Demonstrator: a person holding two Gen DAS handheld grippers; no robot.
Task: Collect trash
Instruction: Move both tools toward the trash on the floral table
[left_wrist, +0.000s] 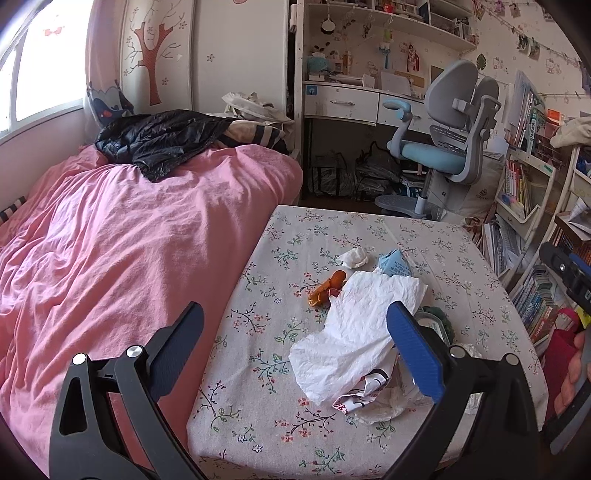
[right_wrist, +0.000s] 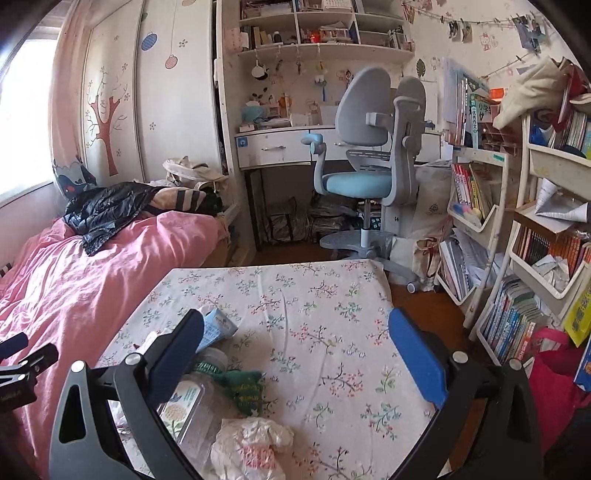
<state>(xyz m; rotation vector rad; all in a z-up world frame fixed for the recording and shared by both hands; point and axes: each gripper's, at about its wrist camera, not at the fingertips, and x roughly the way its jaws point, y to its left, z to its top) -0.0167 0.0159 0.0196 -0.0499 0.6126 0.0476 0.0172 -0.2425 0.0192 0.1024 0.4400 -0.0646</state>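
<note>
Trash lies on a floral-cloth table (left_wrist: 258, 406). In the left wrist view I see a large crumpled white paper (left_wrist: 354, 332), a small white wad (left_wrist: 353, 257), a light blue packet (left_wrist: 394, 263), orange peel scraps (left_wrist: 328, 286) and a printed wrapper (left_wrist: 364, 397). My left gripper (left_wrist: 295, 350) is open and empty, just above the table's near edge. In the right wrist view a clear plastic bottle (right_wrist: 192, 406), a green knitted item (right_wrist: 245, 387), the blue packet (right_wrist: 218, 326) and a crumpled plastic bag (right_wrist: 251, 448) lie near my open, empty right gripper (right_wrist: 295, 350).
A bed with a pink duvet (left_wrist: 110, 258) borders the table's left side, with a black bag (left_wrist: 159, 140) on it. A blue-grey desk chair (right_wrist: 362, 158) and a desk stand behind. Bookshelves (right_wrist: 517, 258) crowd the right. A red bag (right_wrist: 554, 384) sits by the table's right corner.
</note>
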